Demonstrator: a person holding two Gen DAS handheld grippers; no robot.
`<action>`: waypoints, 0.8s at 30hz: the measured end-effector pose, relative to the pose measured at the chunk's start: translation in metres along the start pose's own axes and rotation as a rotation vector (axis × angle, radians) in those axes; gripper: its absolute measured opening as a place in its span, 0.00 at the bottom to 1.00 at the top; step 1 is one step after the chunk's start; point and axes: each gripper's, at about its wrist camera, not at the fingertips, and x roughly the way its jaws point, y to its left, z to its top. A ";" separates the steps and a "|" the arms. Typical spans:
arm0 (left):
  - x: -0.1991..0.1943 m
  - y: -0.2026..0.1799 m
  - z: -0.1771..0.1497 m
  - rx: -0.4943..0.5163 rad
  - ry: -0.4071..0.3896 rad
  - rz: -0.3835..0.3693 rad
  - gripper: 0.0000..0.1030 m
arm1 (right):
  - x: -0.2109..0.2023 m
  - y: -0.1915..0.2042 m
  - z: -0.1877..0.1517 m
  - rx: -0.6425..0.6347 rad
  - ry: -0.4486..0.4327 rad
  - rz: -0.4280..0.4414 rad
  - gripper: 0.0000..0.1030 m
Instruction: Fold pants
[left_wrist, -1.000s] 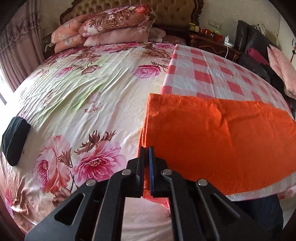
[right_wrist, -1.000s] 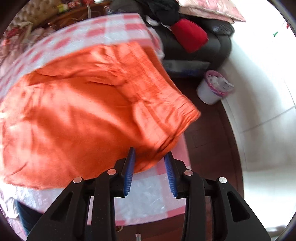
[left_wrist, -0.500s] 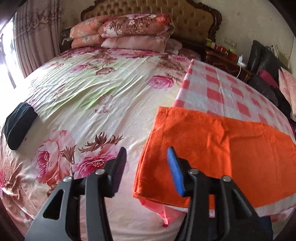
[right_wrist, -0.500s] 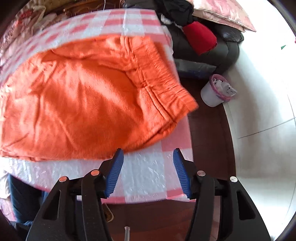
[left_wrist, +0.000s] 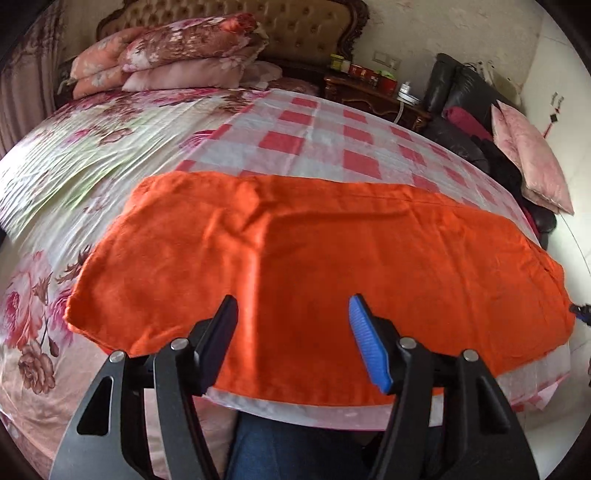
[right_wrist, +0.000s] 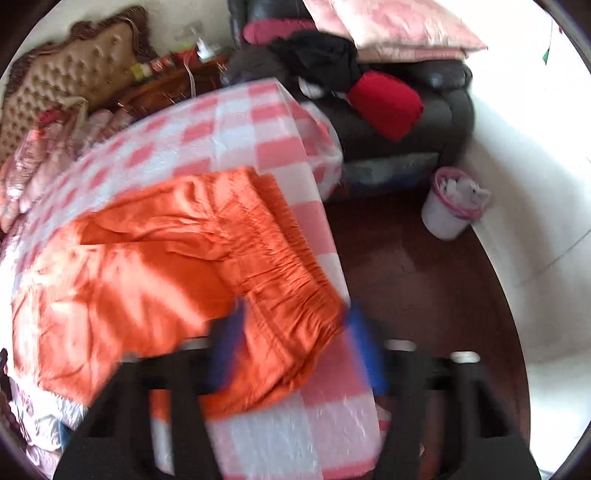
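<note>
On the checked cloth (left_wrist: 354, 147) at the near edge of the bed, the orange pants (left_wrist: 314, 258) lie flat as one long band, likely folded once lengthwise already; the crosswise folds look still to do; left gripper (left_wrist: 293, 338) hovers over the near hem, jaws wide apart, holding nothing; right gripper (right_wrist: 295, 347), blurred, straddles the gathered waistband with jaws spread; beyond the pants, pillows (left_wrist: 177, 55) and a black sofa (right_wrist: 424, 107), nothing blocking.
</note>
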 end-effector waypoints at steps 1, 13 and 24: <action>-0.002 -0.015 0.000 0.037 -0.007 -0.025 0.61 | -0.002 0.000 0.005 0.003 -0.011 0.024 0.17; 0.009 -0.140 0.002 0.271 0.029 -0.203 0.65 | 0.011 -0.041 0.007 0.086 -0.074 0.306 0.15; 0.018 -0.248 -0.021 0.483 0.070 -0.374 0.65 | -0.047 -0.014 0.032 -0.060 -0.301 0.626 0.07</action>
